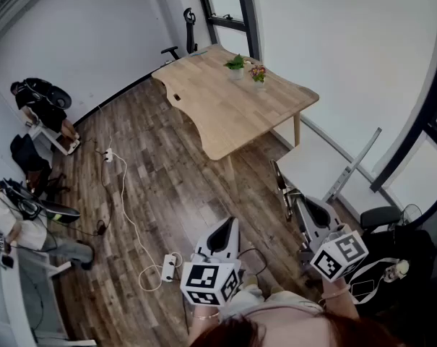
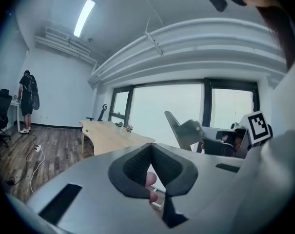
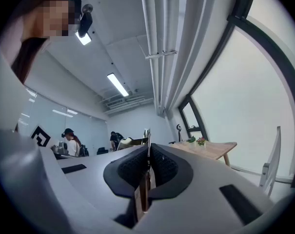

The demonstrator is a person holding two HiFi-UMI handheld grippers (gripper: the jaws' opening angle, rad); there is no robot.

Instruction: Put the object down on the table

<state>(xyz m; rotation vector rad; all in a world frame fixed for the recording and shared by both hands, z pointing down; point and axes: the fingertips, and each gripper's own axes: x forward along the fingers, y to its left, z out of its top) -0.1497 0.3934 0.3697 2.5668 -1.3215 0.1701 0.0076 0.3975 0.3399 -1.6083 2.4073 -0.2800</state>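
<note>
we hold our left gripper [image 1: 228, 226] clenched on nothing and our right gripper [image 1: 293, 198] clamped on a thin flat piece [image 3: 146, 136], above the wood floor [image 1: 153, 183], well apart from the wooden table [image 1: 232, 103].

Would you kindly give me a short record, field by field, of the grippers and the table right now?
left gripper: jaws together, no object seen between them
right gripper: jaws together, no object seen between them
position: both held close to the person, far from the table
table: light wood, across the room, two small plants near its far edge
floor: wood planks, white cable and power strip
</note>
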